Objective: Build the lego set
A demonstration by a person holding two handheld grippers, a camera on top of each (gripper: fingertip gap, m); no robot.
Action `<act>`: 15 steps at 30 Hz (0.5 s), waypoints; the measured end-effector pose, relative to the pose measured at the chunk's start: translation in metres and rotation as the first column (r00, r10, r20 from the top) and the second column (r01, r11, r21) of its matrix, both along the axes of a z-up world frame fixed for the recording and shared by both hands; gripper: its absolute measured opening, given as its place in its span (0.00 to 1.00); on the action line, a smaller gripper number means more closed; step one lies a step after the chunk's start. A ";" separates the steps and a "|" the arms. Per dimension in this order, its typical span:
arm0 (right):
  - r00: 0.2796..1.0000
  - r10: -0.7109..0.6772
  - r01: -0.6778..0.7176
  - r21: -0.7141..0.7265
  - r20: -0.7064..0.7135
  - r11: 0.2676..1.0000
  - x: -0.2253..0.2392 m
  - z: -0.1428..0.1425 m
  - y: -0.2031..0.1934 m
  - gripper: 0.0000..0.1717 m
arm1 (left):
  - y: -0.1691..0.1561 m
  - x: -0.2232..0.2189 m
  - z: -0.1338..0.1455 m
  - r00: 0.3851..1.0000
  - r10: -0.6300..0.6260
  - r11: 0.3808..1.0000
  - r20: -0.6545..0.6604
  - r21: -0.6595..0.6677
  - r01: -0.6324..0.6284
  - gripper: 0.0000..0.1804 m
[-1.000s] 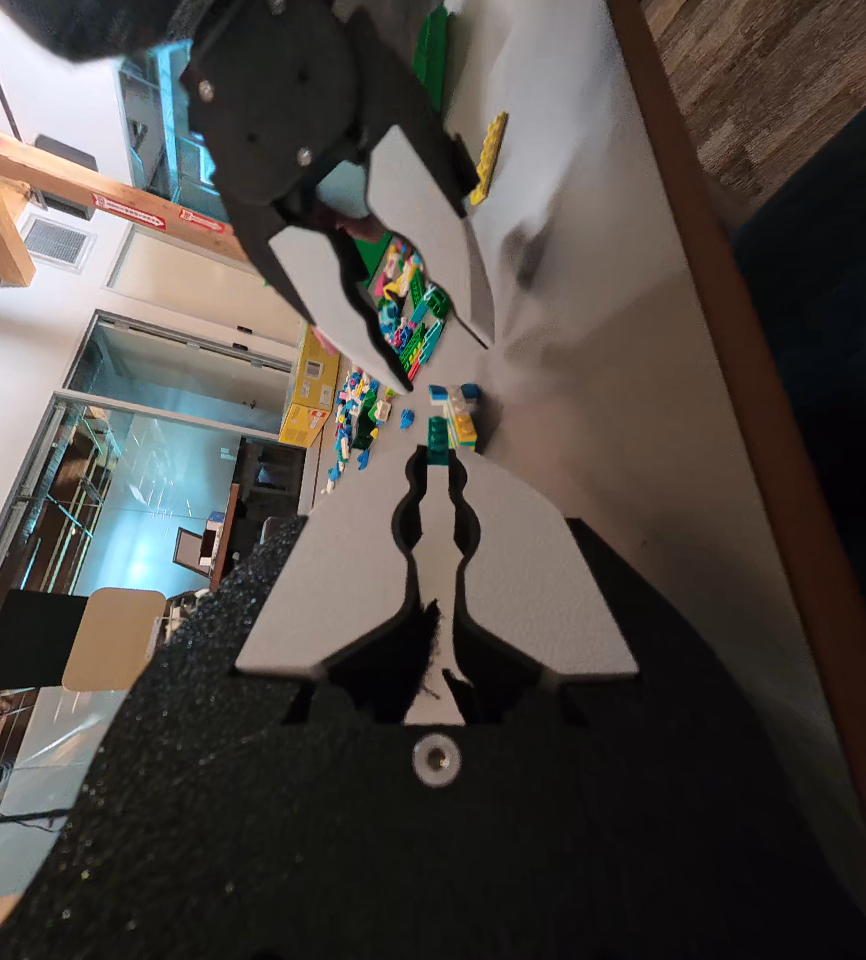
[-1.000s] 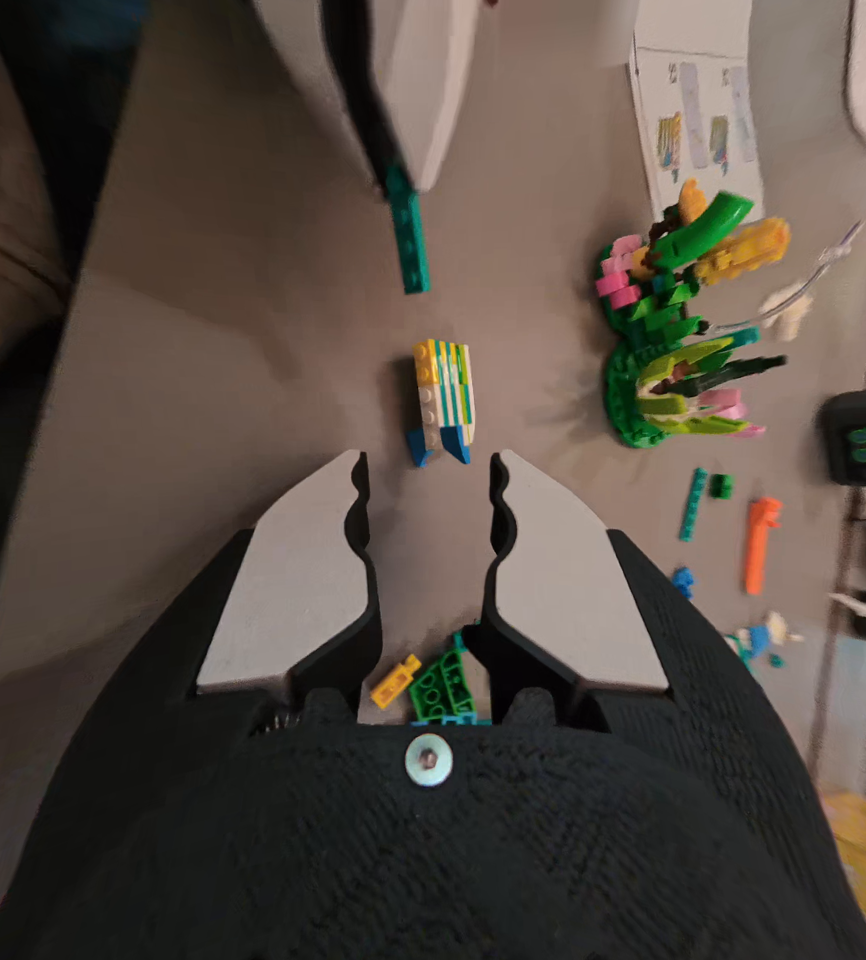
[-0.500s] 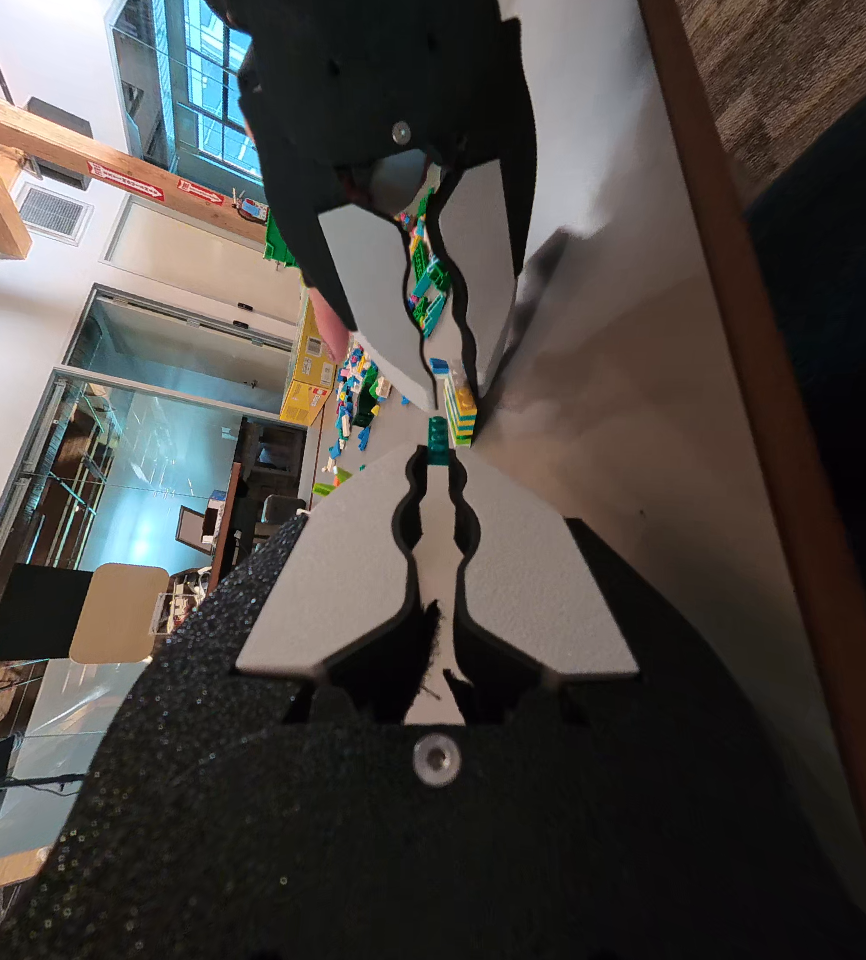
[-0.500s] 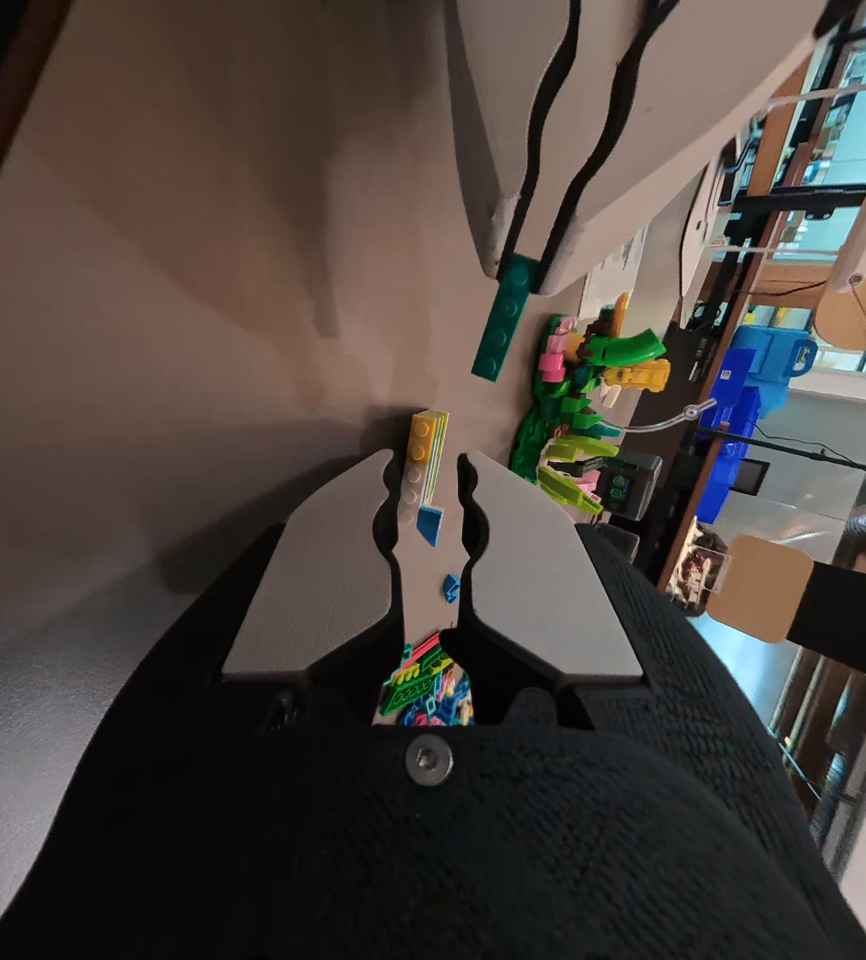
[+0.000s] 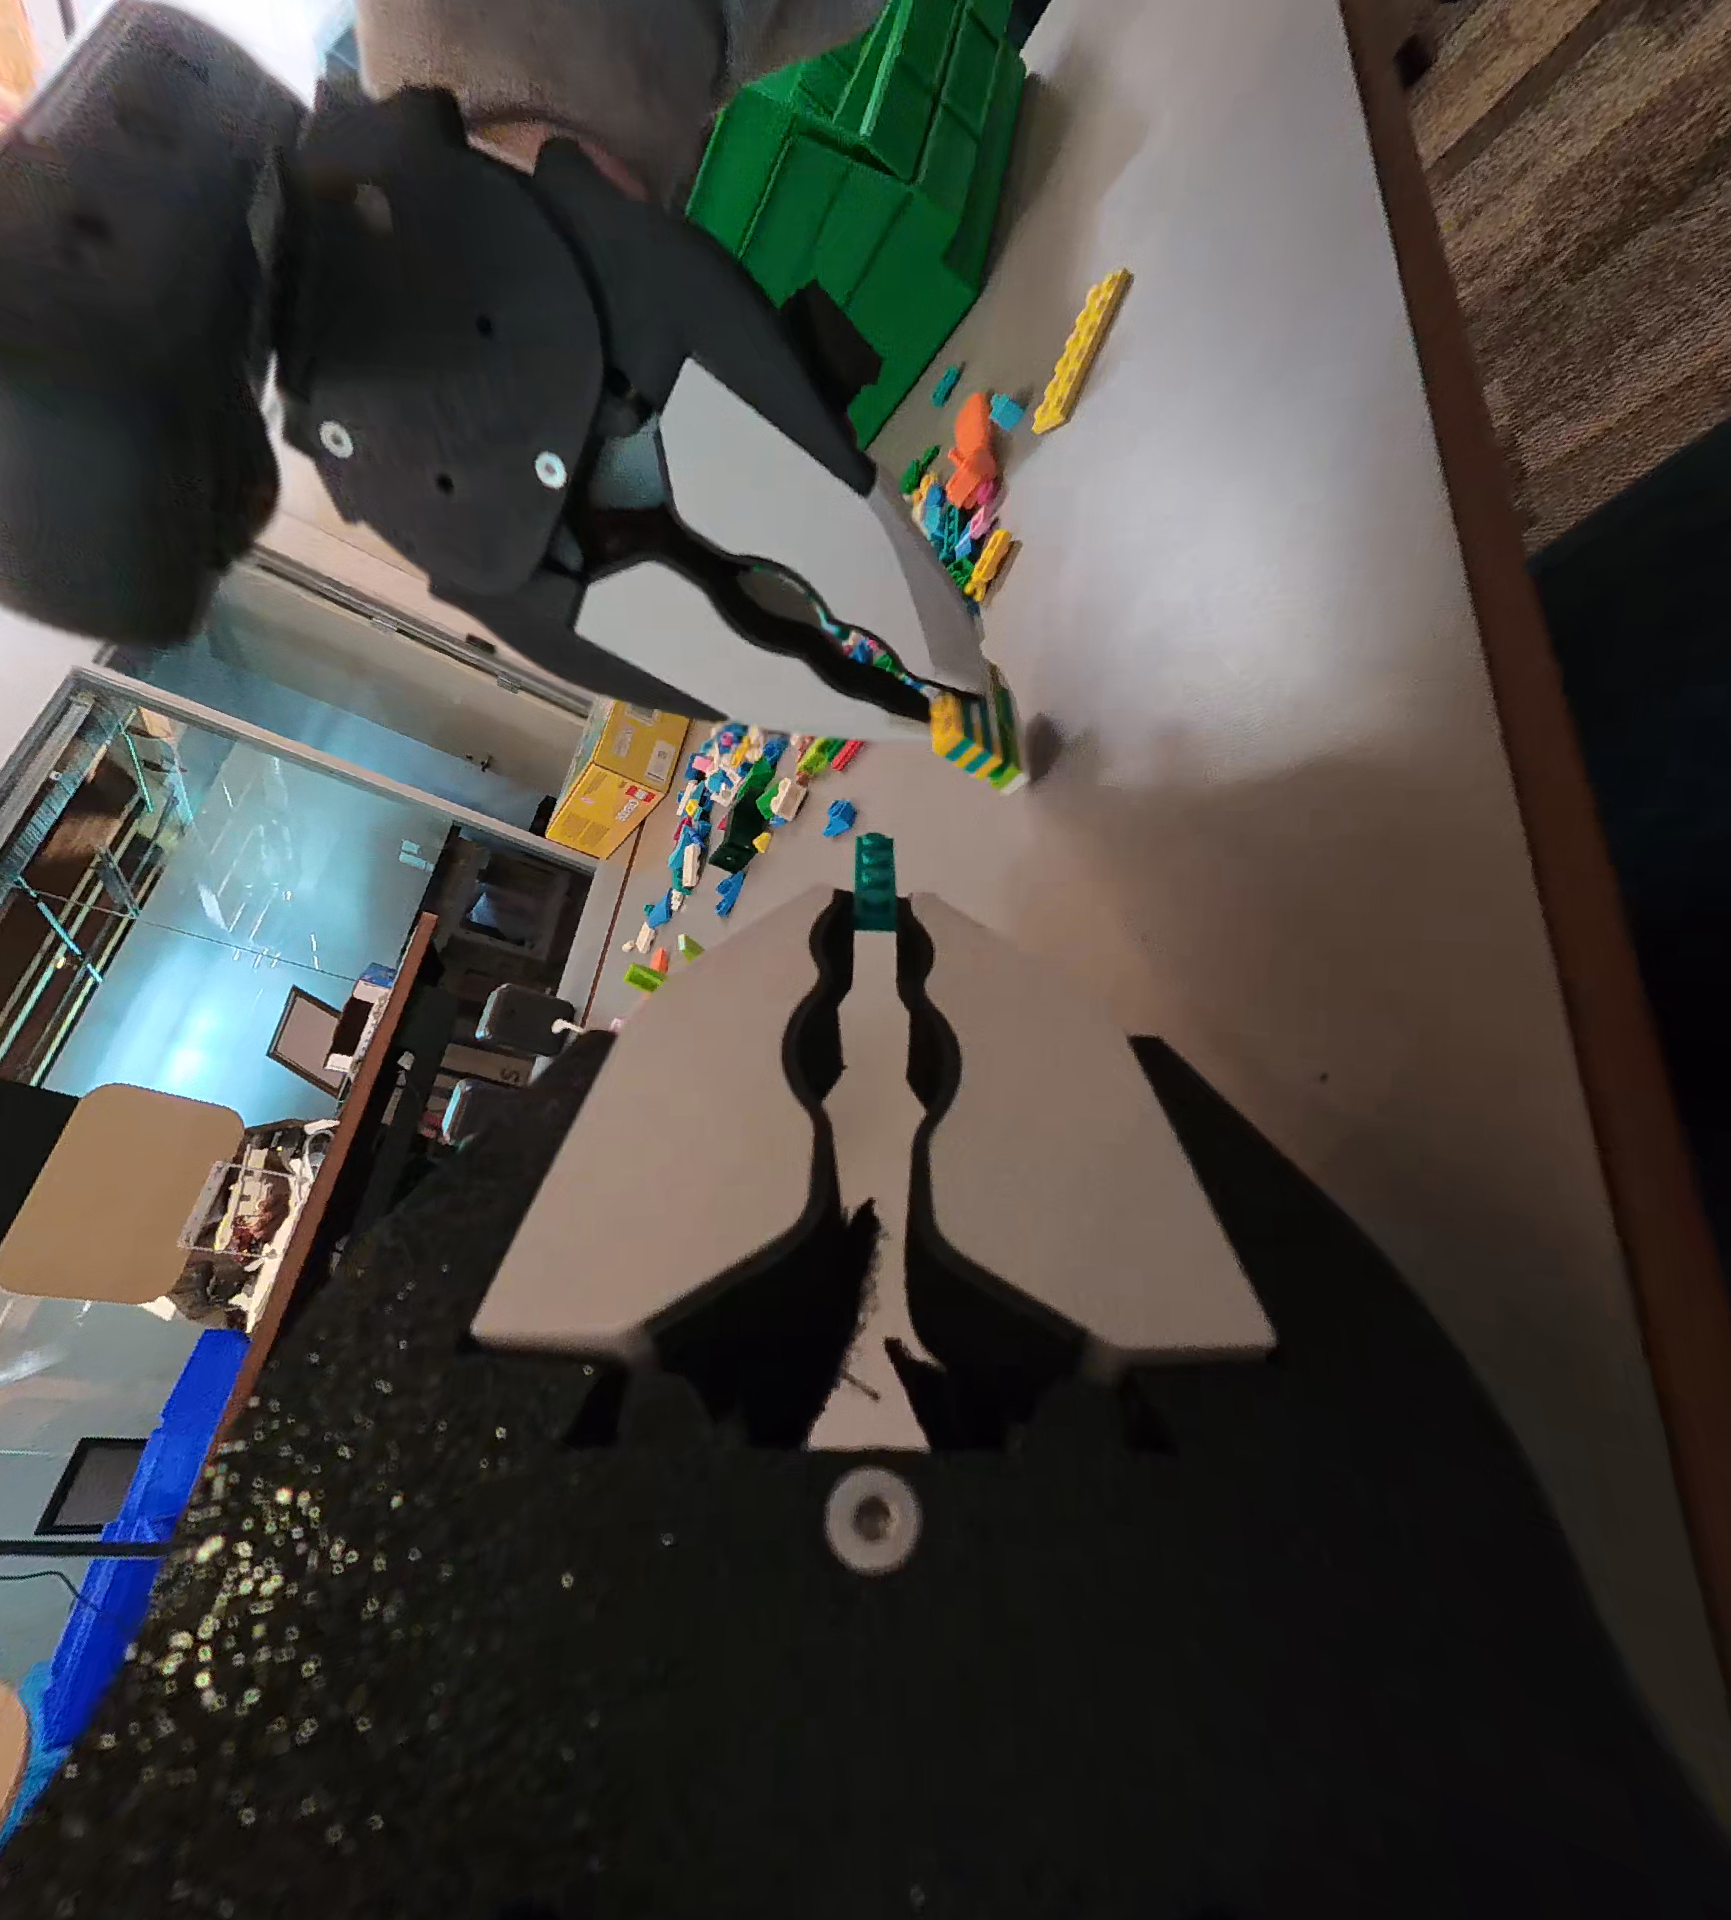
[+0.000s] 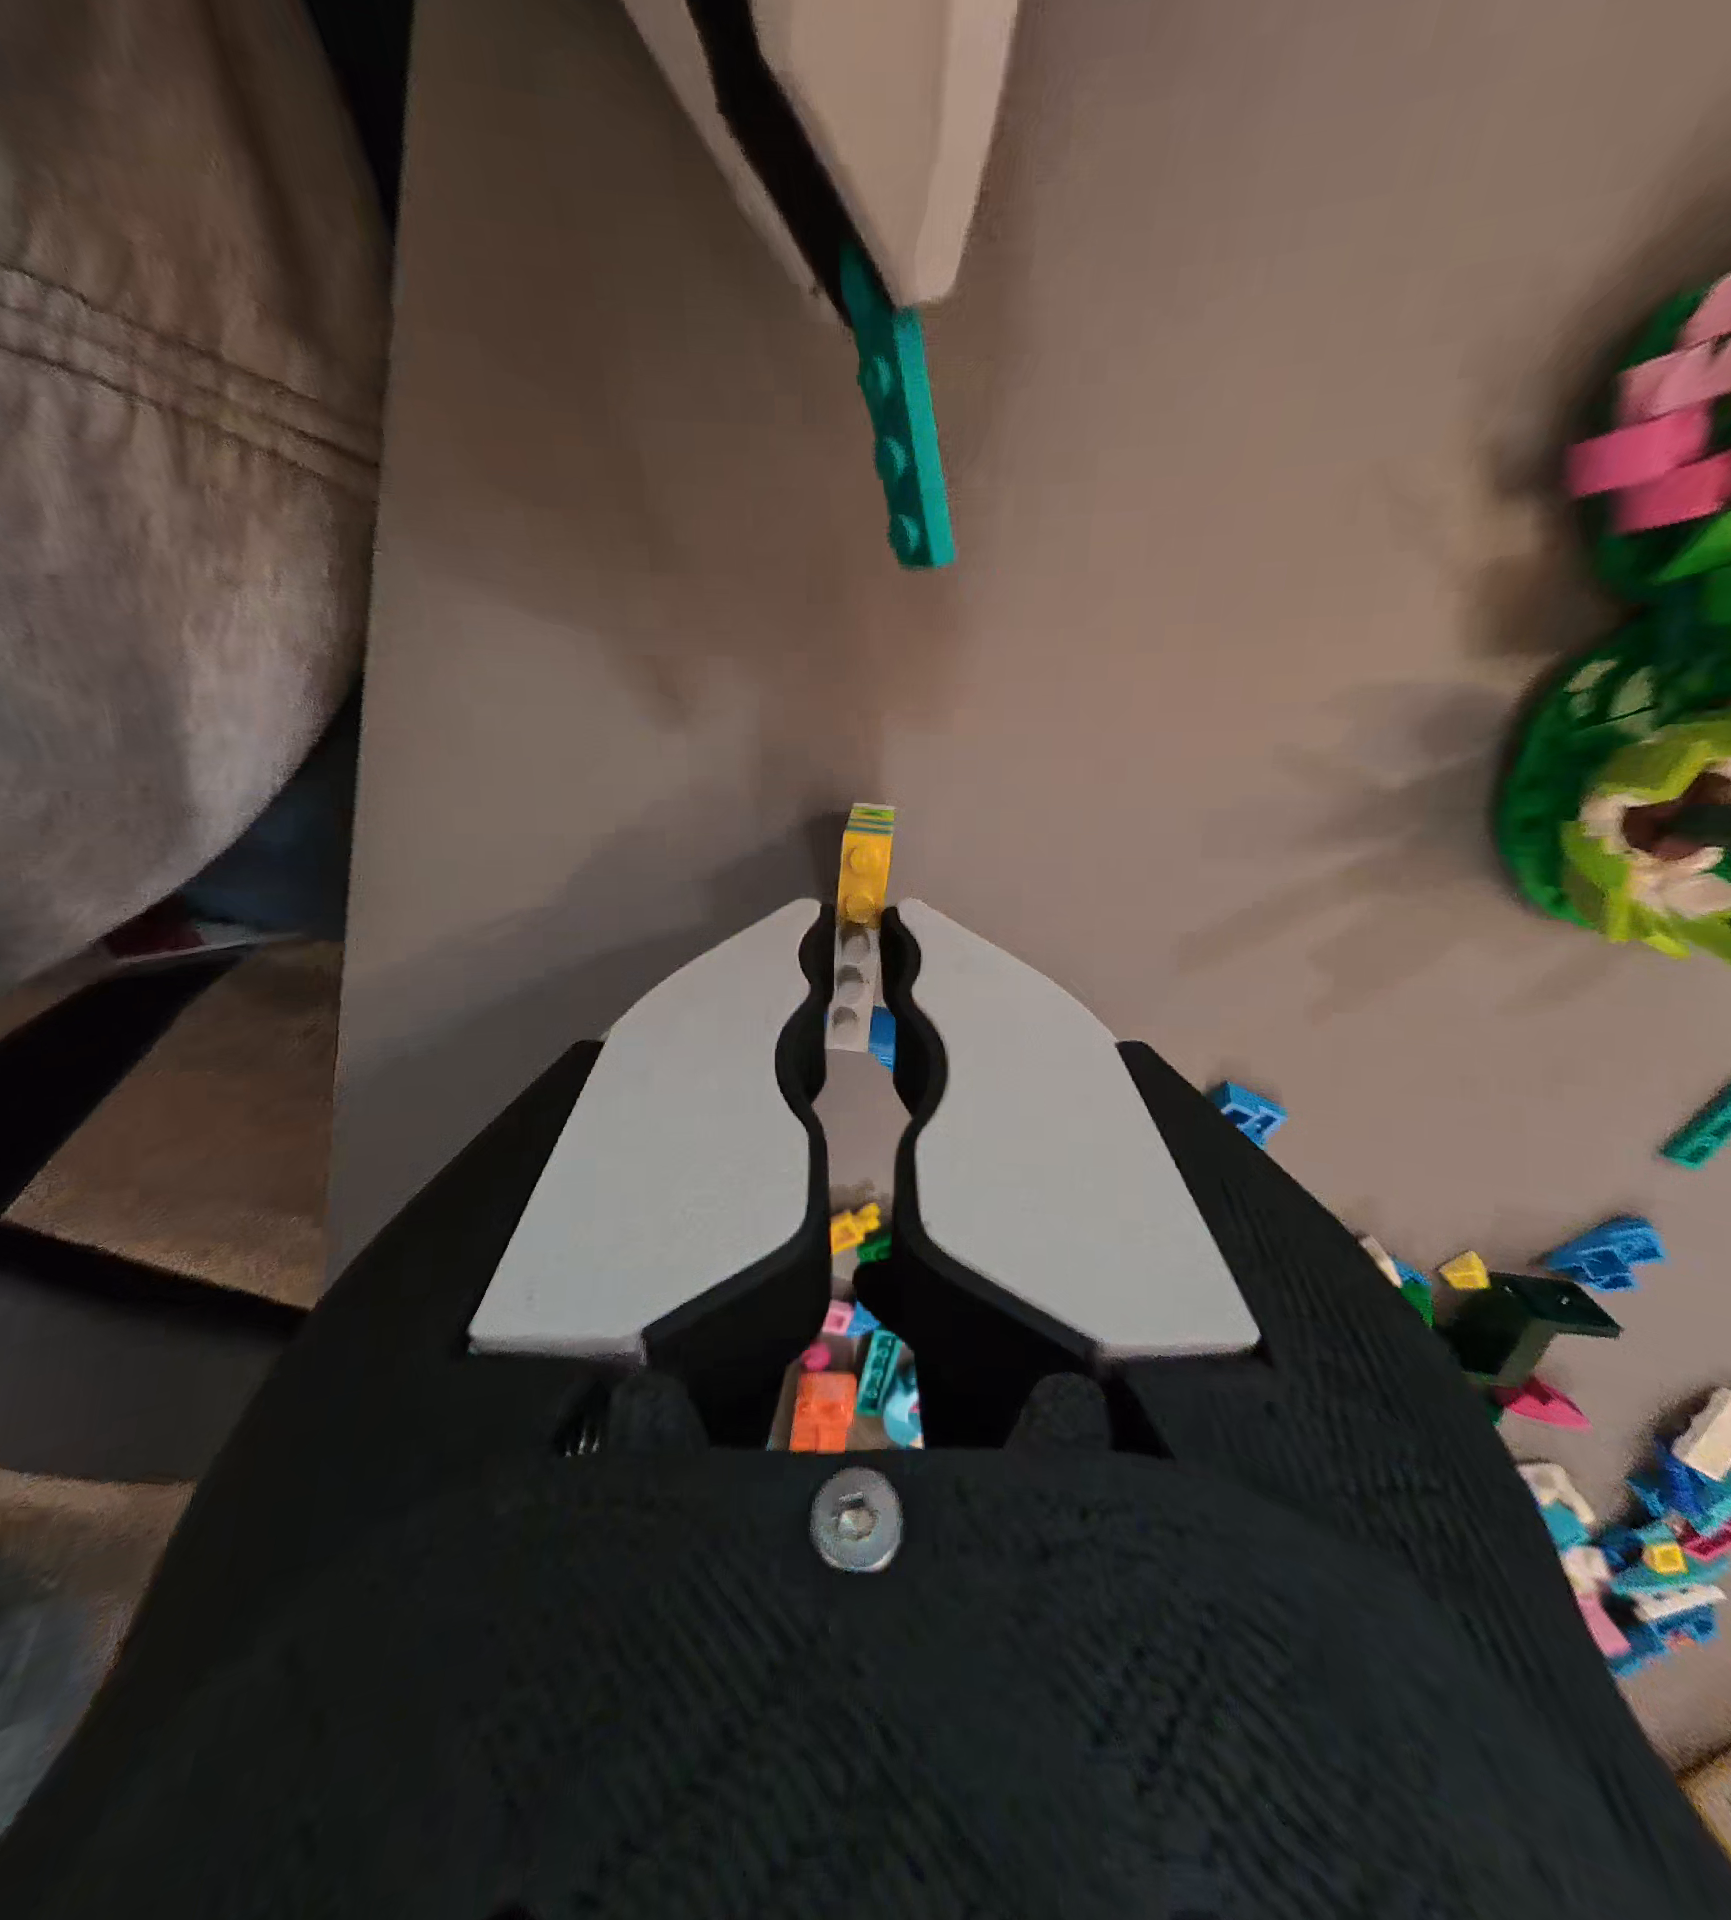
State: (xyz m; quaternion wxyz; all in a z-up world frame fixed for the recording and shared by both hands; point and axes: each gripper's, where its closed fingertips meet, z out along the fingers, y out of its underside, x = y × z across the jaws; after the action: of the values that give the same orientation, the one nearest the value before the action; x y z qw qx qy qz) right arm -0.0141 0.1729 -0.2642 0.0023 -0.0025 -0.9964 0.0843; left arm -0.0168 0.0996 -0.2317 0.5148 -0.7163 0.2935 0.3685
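My left gripper (image 5: 876,914) is shut on a long teal plate (image 5: 875,883), which sticks out past its tips. It also shows in the right wrist view (image 6: 905,436), hanging from the left gripper's fingers (image 6: 871,135) at the top. My right gripper (image 6: 859,920) is shut on a small striped brick stack (image 6: 863,883) with yellow, white and blue parts, lifted off the grey table (image 6: 1204,520). In the left wrist view the right gripper (image 5: 954,707) holds that stack (image 5: 980,738) just above and beyond the teal plate.
A green and pink brick plant model (image 6: 1692,665) stands at the right. Loose small bricks (image 6: 1661,1496) lie at the lower right. A green baseplate stack (image 5: 861,177), a yellow plate (image 5: 1084,348) and a yellow box (image 5: 622,779) lie farther off. The table's brown edge (image 5: 1526,727) runs along the right. There is about 9 centimeters between the tips of the two grippers.
My right gripper came down around the striped stack on the table, shut on it and lifted it. My left gripper kept hold of the teal plate throughout.
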 end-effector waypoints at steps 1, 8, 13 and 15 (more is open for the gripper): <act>1.000 0.004 -0.005 0.020 0.020 1.000 -0.001 -0.003 0.001 0.04 | 0.000 0.000 -0.001 1.000 0.000 1.000 0.005 -0.002 0.000 0.04; 0.998 0.010 -0.010 0.005 0.060 1.000 0.000 -0.007 -0.002 0.05 | 0.002 0.003 -0.004 1.000 -0.013 1.000 0.023 -0.012 0.013 0.04; 0.998 -0.015 0.019 -0.059 0.059 0.998 0.000 -0.008 -0.002 0.09 | 0.004 0.004 -0.003 0.999 -0.019 1.000 0.030 -0.006 0.019 0.04; 0.999 -0.023 0.027 -0.079 0.046 0.997 -0.001 -0.007 -0.001 0.11 | 0.005 0.003 -0.001 0.999 -0.016 1.000 0.033 0.000 0.016 0.04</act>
State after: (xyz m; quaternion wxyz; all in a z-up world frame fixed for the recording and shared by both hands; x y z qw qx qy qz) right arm -0.0155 0.1719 -0.2714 -0.0193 -0.0171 -0.9920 0.1236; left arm -0.0135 0.1046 -0.2330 0.5224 -0.7199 0.2909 0.3524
